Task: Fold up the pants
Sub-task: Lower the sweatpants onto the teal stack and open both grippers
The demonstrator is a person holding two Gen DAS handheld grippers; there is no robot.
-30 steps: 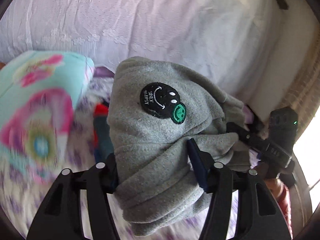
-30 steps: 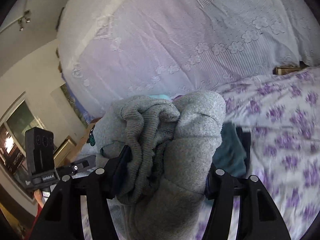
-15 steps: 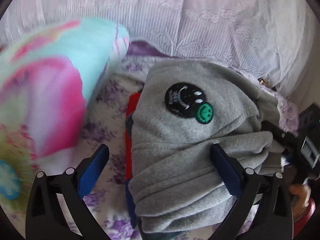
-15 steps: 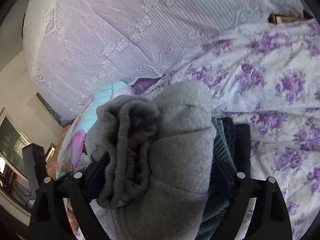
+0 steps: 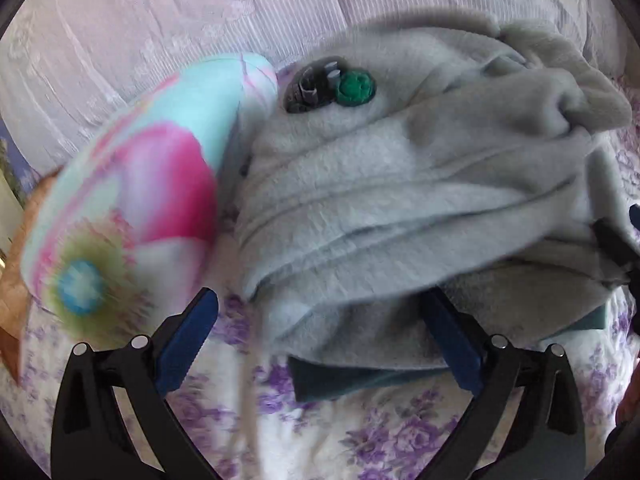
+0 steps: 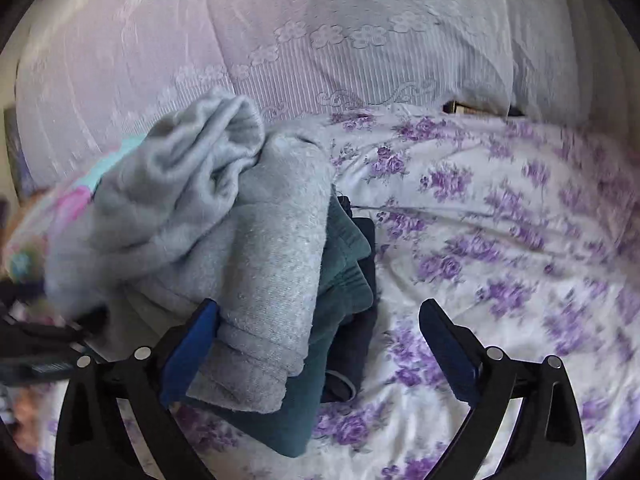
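Note:
The folded grey pants [image 5: 400, 200], with a black and green smiley patch [image 5: 332, 88], rest on a stack of folded clothes on the bed. My left gripper [image 5: 316, 312] is open at the bundle's near edge, its right finger [image 5: 448, 344] against the cloth and its left finger clear of it. In the right wrist view the grey pants [image 6: 260, 248] lie on a teal garment [image 6: 344, 260] and a dark one [image 6: 366, 280]. My right gripper [image 6: 320, 312] has its jaws opening. The bundle's end is between them, touching only the left finger [image 6: 188, 356].
A bright flowered pillow [image 5: 140, 200] lies just left of the stack. White lace pillows [image 6: 320, 40] stand behind it. The purple-flowered sheet [image 6: 500, 240] stretches to the right. The teal garment [image 5: 340, 380] sticks out under the pants.
Both grippers came down with the grey pants onto the stack of clothes. Their jaws, shut on the bundle a second ago, have spread wide and let it go.

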